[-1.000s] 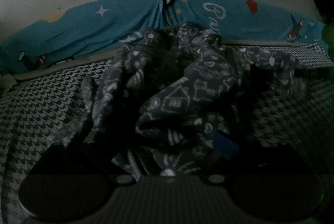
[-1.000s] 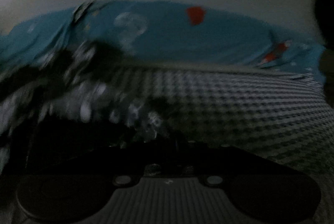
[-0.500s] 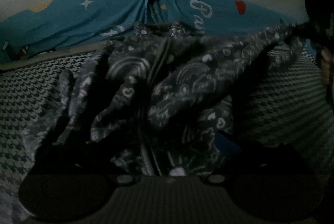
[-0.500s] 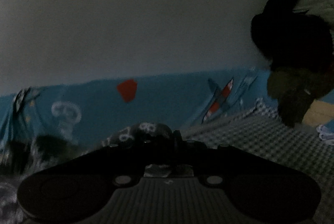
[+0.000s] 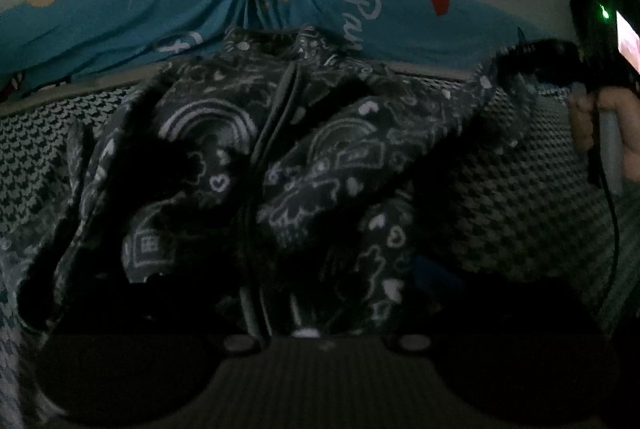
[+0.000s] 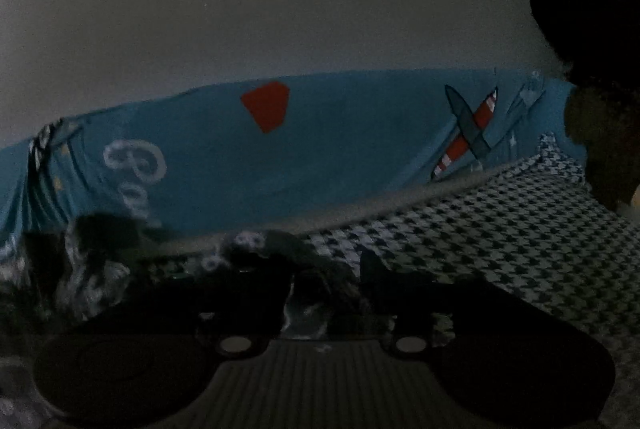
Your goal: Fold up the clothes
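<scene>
Spreading across the centre of my left wrist view, the dark doodle-print garment [image 5: 280, 165] lies on the houndstooth cover [image 5: 520, 197]. My right gripper [image 6: 320, 285] is opening, cloth loose between its jaws. My left gripper [image 5: 316, 309] sits buried in dark folds; I cannot tell its grip.

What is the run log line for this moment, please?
left gripper: on dark printed garment | right gripper: jaws opening, garment between | surface: houndstooth cover
</scene>
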### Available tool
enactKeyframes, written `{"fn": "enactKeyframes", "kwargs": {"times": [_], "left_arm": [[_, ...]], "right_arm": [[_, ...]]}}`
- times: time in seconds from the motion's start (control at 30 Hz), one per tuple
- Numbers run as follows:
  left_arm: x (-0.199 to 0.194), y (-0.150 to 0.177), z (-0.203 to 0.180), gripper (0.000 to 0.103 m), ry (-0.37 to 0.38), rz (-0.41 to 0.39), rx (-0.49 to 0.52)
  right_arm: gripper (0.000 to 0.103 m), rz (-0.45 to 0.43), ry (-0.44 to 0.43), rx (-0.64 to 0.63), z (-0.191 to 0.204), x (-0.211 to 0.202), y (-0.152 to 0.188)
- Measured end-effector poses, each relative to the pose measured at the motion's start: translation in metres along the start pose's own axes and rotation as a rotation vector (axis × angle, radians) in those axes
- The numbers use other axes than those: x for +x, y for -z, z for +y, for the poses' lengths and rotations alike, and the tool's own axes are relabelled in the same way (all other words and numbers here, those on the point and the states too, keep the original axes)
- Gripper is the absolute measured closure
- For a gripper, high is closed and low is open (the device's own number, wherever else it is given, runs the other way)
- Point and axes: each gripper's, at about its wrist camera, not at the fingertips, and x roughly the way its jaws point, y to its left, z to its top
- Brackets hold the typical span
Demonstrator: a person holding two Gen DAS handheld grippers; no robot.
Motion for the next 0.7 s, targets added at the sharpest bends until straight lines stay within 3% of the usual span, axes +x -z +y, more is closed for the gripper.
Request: {"fn": "enactKeyframes", "kwargs": {"times": [0.07, 0.17, 0.7], "left_arm": [[-0.001, -0.001, 0.001, 0.001, 0.003, 0.0, -0.004], [-0.001, -0.003, 0.001, 0.001, 0.003, 0.0, -0.005], [-0.002, -0.002, 0.0, 0.001, -0.005, -0.003, -0.021]], "right_arm": [[0.039, 0.009, 0.003, 0.004, -0.007, -0.005, 0.0], [0.03, 0.055, 0.007, 0.018, -0.018, -0.01, 0.002], [0.03, 0.35, -0.049, -0.054, -0.033, -0.022, 0.042]]}}
